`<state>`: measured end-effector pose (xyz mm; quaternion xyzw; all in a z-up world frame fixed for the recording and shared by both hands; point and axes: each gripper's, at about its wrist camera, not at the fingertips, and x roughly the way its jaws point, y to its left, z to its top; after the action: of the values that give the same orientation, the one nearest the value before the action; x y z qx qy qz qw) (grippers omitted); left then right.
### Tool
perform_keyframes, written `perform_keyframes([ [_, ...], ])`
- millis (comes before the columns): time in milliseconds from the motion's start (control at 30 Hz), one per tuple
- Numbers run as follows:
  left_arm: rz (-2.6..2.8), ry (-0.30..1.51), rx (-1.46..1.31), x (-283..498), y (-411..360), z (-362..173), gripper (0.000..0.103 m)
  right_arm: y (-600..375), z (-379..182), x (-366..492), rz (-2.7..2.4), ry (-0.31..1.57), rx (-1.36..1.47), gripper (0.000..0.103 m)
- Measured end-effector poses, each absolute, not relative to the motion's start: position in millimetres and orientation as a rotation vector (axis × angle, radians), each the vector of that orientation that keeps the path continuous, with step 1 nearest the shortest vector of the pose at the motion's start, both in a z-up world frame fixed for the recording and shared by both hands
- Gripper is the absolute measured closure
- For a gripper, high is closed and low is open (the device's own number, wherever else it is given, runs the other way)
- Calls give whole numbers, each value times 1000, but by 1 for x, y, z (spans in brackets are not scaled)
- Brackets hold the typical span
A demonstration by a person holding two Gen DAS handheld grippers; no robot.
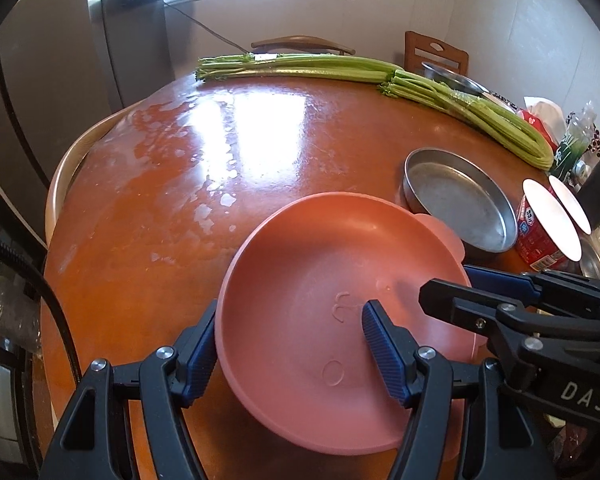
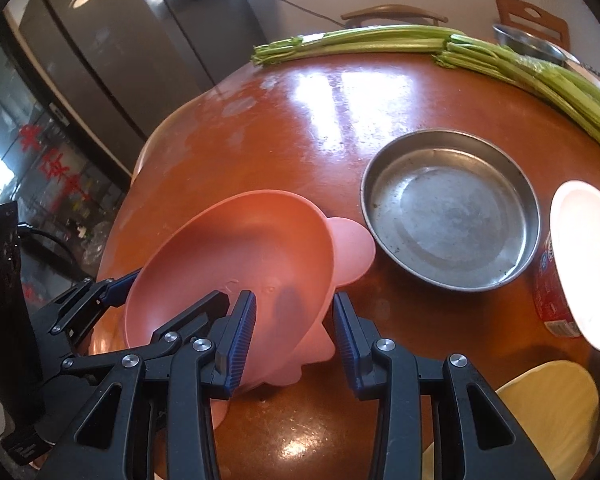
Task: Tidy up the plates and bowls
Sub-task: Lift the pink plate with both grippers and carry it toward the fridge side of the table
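Both grippers meet at the pink bowl (image 1: 332,320) in the lower middle of each view. Our left gripper (image 1: 288,344) is spread wide, with one finger outside the rim and one inside the bowl, but we cannot tell if the pads really press the wall. Our right gripper (image 2: 294,336) is also open across the bowl's near edge, and a gap shows at its right finger, so it does not clamp anything. The bowl sits tilted on the table (image 1: 148,216), its ear-shaped handle just beside the steel pan (image 2: 452,212) at centre right. A red cup (image 2: 556,300) with a white lid stands at the right edge, near the pan. We judge that the next step is to put the bowl with the pan. The risk is that the smooth tilted bowl slips out if only one finger carries it, or that its handle knocks the pan toward the cup.
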<state>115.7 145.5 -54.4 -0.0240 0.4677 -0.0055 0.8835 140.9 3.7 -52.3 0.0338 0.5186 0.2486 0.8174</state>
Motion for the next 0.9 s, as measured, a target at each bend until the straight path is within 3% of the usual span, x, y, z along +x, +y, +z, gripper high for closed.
perform_keyframes([
  [900,-20,977,-44,135,157,-63,35,-1,-58,133,524,1143,90,61],
])
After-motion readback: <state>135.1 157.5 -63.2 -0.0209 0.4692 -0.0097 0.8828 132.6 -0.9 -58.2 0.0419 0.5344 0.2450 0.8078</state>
